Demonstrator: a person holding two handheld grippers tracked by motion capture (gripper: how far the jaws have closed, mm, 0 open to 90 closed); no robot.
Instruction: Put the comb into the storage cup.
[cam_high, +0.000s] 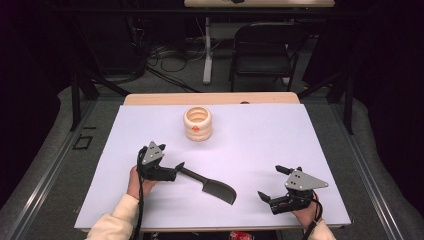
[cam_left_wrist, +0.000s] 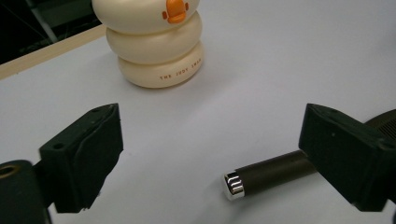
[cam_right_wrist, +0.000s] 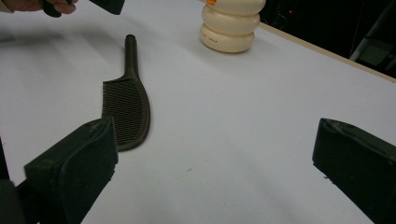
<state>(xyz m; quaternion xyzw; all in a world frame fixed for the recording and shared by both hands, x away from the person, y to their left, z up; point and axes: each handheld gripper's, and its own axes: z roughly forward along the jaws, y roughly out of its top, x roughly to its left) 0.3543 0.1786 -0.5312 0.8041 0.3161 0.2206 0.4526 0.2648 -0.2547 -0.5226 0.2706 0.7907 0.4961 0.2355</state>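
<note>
So nearest the person, the right gripper (cam_high: 274, 184) sits at the near right of the white table (cam_high: 280, 135), jaws spread wide with nothing between them, well apart from everything else. Over on the other side, the left gripper (cam_high: 172, 170) is also spread wide and empty, parked right at the handle end of the dark brown plastic comb (cam_high: 212, 186) that lies flat in the near middle of the table.

My guess is the step is grabbing that comb by its handle. In the left gripper view the shiny-capped handle tip (cam_left_wrist: 234, 185) lies between the jaws but off toward one jaw, which covers part of the shaft. I'd centre it first and bring the jaws low to the table before closing, since a round handle will probably roll out of a lopsided pinch.

The comb itself: slim round handle, wide curved head with fine teeth.

Farther back stands a cream duck-faced container of stacked rings (cam_high: 198, 123), upright, well apart from the comb.
</note>
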